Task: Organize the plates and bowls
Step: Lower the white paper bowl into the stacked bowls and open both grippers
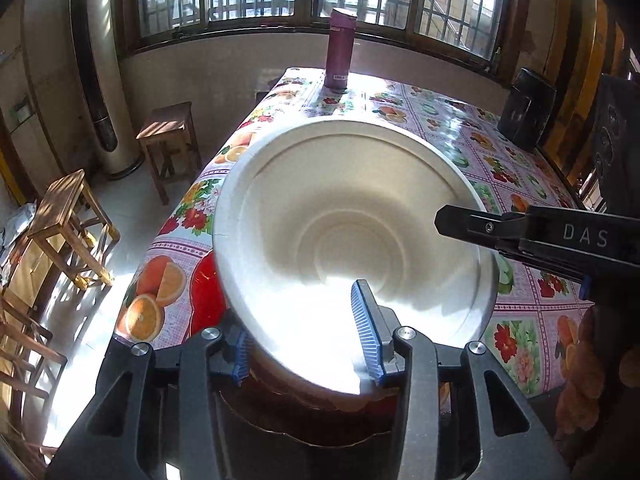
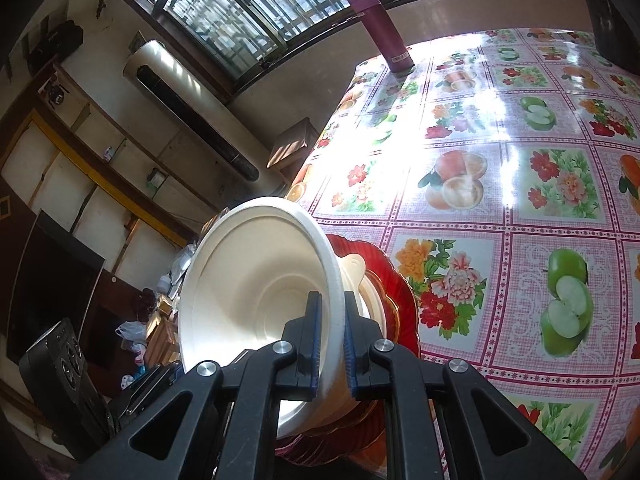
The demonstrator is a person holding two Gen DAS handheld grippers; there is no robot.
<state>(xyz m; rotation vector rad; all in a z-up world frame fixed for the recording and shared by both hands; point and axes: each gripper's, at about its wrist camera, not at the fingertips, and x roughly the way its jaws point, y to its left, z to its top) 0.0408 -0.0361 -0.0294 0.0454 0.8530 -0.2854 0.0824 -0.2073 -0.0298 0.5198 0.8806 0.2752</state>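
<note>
While the right gripper (image 2: 330, 344) has its jaws pinched on the rim of the large white foam bowl (image 2: 256, 280), the left gripper (image 1: 308, 344) stands with jaws spread, one finger inside the bowl's near wall and one outside, not visibly pressing. The bowl is tilted above a stack of cream bowls (image 2: 362, 280) on a red scalloped glass plate (image 2: 396, 284) at the near-left corner of the fruit-patterned tabletop (image 2: 500, 184). The tilt probably serves to nest it onto the stack. A maroon flask (image 1: 339, 50) stands at the far edge.
</note>
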